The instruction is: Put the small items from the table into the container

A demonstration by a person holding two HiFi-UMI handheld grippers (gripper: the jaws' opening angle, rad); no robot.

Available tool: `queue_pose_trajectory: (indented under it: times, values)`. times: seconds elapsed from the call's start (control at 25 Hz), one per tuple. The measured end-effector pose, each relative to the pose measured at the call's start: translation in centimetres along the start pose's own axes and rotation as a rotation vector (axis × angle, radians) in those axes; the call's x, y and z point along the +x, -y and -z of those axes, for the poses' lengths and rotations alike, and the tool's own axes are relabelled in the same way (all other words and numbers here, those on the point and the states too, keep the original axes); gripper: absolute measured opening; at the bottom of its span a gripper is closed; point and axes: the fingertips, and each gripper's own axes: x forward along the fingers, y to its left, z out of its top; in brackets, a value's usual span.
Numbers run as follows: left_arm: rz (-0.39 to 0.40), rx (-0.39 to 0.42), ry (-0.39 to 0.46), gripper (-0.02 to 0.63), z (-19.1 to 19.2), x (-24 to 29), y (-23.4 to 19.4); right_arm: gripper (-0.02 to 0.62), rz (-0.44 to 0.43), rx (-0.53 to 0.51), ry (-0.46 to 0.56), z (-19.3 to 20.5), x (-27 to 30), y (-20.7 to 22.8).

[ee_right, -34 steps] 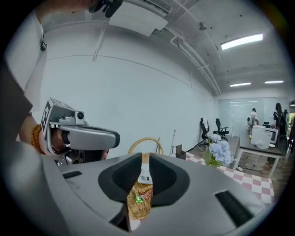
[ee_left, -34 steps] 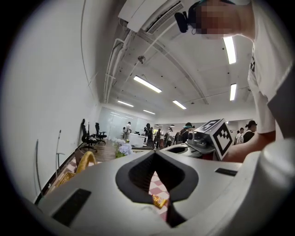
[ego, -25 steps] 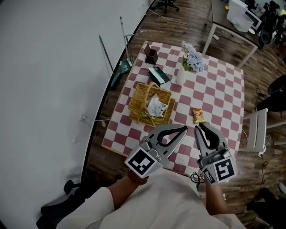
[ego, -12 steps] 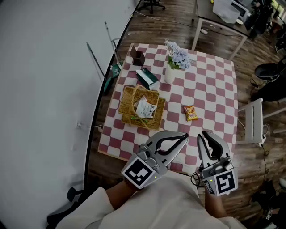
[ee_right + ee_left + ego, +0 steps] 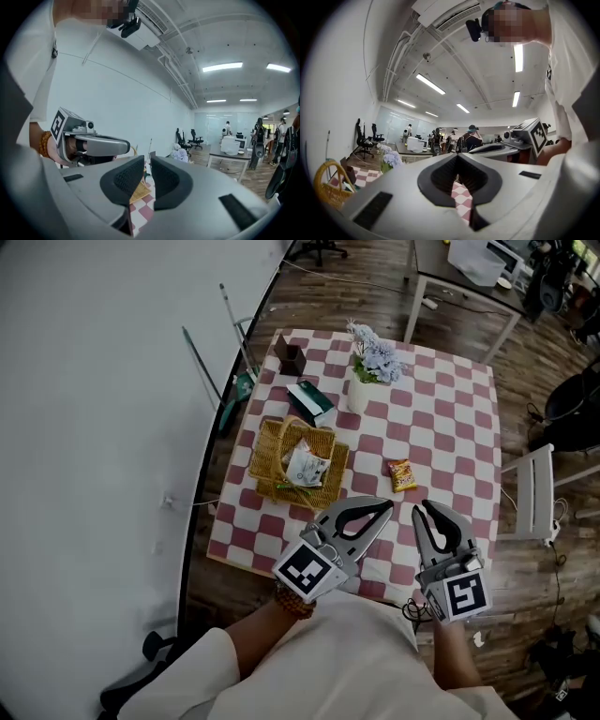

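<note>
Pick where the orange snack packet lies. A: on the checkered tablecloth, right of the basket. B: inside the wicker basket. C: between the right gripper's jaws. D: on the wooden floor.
A: the snack packet lies flat on the checkered tablecloth, right of the wicker basket and apart from it.

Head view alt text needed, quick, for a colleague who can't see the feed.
The left hand-held gripper and right hand-held gripper hover empty at the near edge of a pink-checked table. Ahead sit a wicker basket holding a white packet, an orange snack packet, a green box and a flower vase.
</note>
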Motion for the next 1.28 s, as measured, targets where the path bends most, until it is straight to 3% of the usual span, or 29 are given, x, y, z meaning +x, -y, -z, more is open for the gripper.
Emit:
queue_pose_trajectory:
  times: [0.24, 0.64, 1.04, 1.28]
  values:
    - [-0.019, 0.013, -0.036, 0.028, 6.1, 2.4, -3.3, 0.078, -0.008, -0.014, -0.174, 8.0, 3.9, 2.0]
    - [-0.048, -0.117, -0.220, 0.028, 18.0, 6.7, -7.7, 0.118, -0.047, -0.012, -0.478, 21.1, 9.8, 4.6]
    - [-0.066, -0.241, -0.361, 0.028, 26.8, 9.7, -10.5, 0.118, -0.077, -0.051, -0.738, 32.6, 13.8, 5.9]
    - [-0.082, -0.256, -0.451, 0.028, 30.6, 10.3, -11.8, 0.118, -0.067, -0.074, -0.821, 36.4, 14.7, 6.6]
